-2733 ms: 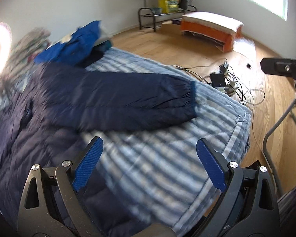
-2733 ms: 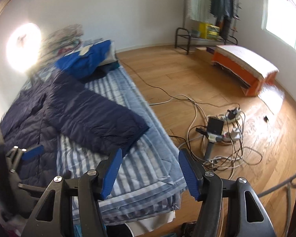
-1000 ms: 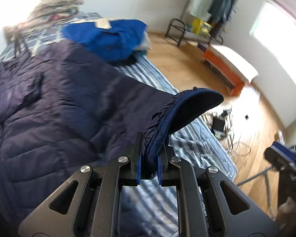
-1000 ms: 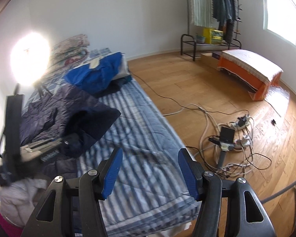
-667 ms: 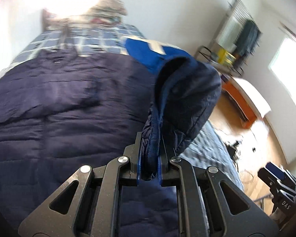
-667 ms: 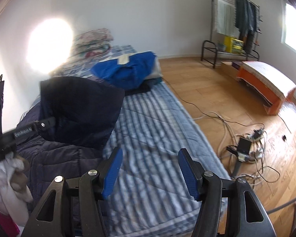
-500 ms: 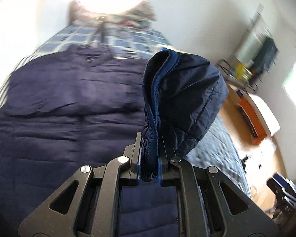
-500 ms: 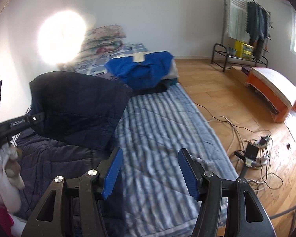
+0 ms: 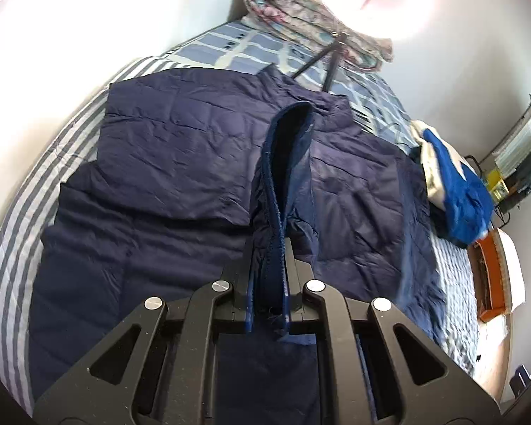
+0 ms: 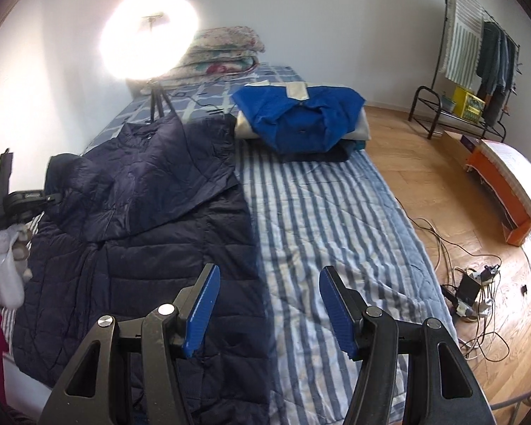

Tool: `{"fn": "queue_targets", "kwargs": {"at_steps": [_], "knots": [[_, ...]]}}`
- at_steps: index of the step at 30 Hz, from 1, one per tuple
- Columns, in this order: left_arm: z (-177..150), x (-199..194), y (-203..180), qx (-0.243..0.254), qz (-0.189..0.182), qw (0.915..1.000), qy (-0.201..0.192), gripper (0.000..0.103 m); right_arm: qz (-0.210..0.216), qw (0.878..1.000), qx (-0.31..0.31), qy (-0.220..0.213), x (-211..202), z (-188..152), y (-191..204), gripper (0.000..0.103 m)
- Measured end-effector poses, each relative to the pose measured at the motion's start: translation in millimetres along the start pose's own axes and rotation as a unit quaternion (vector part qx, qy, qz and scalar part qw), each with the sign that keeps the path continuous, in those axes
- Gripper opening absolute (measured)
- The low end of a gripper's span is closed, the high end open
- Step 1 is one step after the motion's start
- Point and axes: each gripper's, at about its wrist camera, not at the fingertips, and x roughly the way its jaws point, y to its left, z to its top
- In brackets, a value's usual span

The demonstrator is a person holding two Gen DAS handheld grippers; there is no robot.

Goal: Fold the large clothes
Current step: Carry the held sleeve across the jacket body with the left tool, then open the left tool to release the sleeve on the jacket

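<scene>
Jacket [image 9: 180, 163] cuff [image 9: 283, 163] pinched in left gripper [image 9: 267, 297].

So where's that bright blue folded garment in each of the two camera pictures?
Left wrist view: the blue garment sits at the right edge, beyond the navy jacket.
Right wrist view: blue garment upper centre, on the striped bed.
Shared landmark: the floral quilt by the wall.

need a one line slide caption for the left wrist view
Left tongs shut on the navy jacket's cuff, sleeve carried over the jacket spread on the striped bed.
</scene>
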Motion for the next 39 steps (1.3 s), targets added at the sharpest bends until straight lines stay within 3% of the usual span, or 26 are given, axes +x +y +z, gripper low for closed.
{"fn": "queue_targets", "kwargs": {"at_steps": [8,12,21,26,28,29,30,34,39], "knots": [[46.4,26.7,15.7,0.007,0.0,0.9997,-0.024,0.01,0.006,0.999,-0.035,0.015,8.6,-3.8,19.9,0.061],[67.0,45.7,38.1,-0.015,0.009,0.9995,-0.026,0.01,0.013,0.999,-0.028,0.024,13.9,-3.4,18.1,0.061],[85.2,95.5,71.9,-0.055,0.008,0.9983,-0.016,0.01,0.031,0.998,-0.042,0.034,20.9,-3.1,34.6,0.061],[82.3,111.2,81.1,-0.06,0.038,0.9975,-0.004,0.01,0.033,0.997,-0.052,0.043,26.5,-5.3,42.3,0.061],[79.8,112.3,84.8,-0.059,0.063,0.9963,-0.001,0.028,0.038,0.997,-0.048,0.043,26.6,-4.7,41.1,0.061],[79.9,111.5,87.5,-0.062,0.072,0.9955,0.002,0.054,0.039,0.997,-0.047,0.042,26.1,-4.5,41.1,0.061],[79.8,107.0,91.8,-0.068,0.078,0.9947,-0.002,0.069,0.039,0.997,-0.048,0.041,25.4,-4.5,41.5,0.061],[82.8,84.7,101.2,-0.065,0.116,0.9906,-0.031,0.07,0.041,0.997,-0.053,0.037,21.8,-5.1,43.3,0.061],[83.1,47.3,103.4,-0.038,0.125,0.9906,-0.04,0.07,0.043,0.997,-0.049,0.029,18.1,-4.6,40.0,0.061]]}}
